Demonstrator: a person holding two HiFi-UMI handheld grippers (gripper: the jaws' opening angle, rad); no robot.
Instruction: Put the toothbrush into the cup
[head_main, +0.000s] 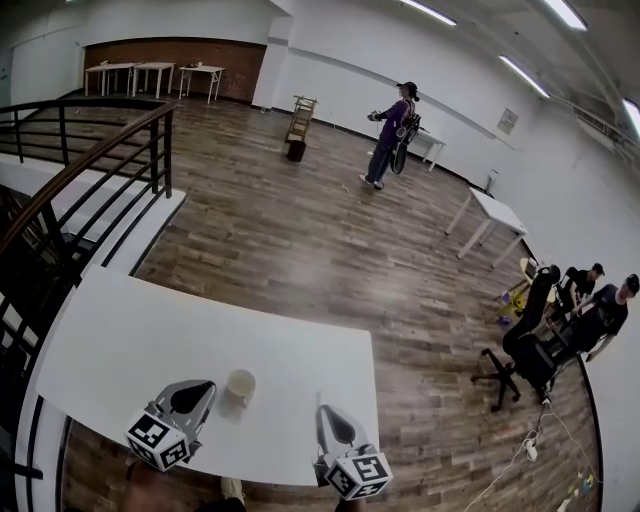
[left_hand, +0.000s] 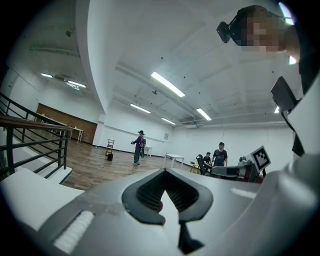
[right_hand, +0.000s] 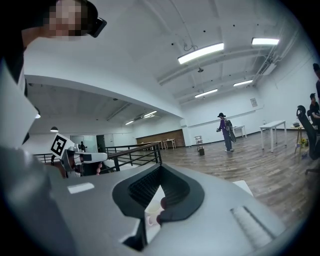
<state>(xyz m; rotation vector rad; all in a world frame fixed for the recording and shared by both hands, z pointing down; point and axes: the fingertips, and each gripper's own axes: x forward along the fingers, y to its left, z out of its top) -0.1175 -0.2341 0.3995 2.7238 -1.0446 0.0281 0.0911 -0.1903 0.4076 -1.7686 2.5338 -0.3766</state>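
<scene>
A cream cup (head_main: 240, 386) stands upright near the front edge of the white table (head_main: 130, 330). My left gripper (head_main: 200, 388) is just left of the cup, pointing out over the table. My right gripper (head_main: 328, 415) is a short way right of the cup at the table's front edge. In the left gripper view the left gripper (left_hand: 165, 171) has its dark pads meeting at the tip, with nothing between them. The right gripper (right_hand: 160, 168) is likewise shut, and the cup (right_hand: 149, 218) shows through the gap behind its tips. I cannot make out a toothbrush in any view.
A black stair railing (head_main: 90, 170) runs along the left. Wooden floor lies beyond the table. A person (head_main: 392, 135) stands far back. Two people (head_main: 600, 310) sit at the right by a black office chair (head_main: 520, 355). More white tables (head_main: 490, 215) stand at the right.
</scene>
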